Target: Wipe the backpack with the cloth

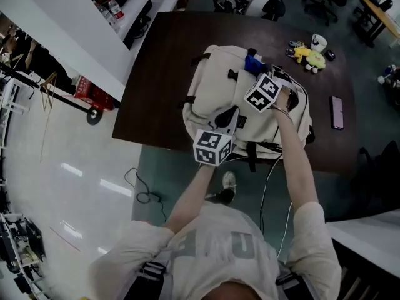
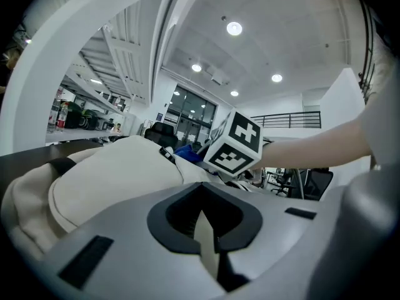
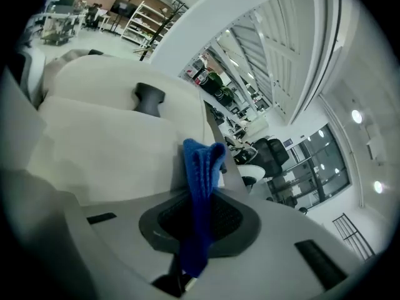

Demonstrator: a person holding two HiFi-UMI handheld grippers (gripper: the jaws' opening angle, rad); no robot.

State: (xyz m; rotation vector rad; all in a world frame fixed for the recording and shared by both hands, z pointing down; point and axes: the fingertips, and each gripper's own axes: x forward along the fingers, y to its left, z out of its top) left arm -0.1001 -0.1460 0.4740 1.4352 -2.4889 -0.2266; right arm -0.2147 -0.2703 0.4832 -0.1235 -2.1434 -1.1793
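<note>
Head view: cream backpack [image 1: 209,89] mid-frame on dark table [image 1: 156,74], blue cloth [image 1: 252,62] at its upper edge.
Left gripper view: left gripper [image 2: 203,227] pinches backpack fabric.
Right gripper view: right gripper [image 3: 197,227] clamps the cloth. Risk: wiping drag could pull it free.

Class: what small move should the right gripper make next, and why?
Probably drag the blue cloth across the beige backpack: the right gripper pinches the cloth at its top, and the left gripper seems shut on the backpack's near edge, steadying it.
</note>
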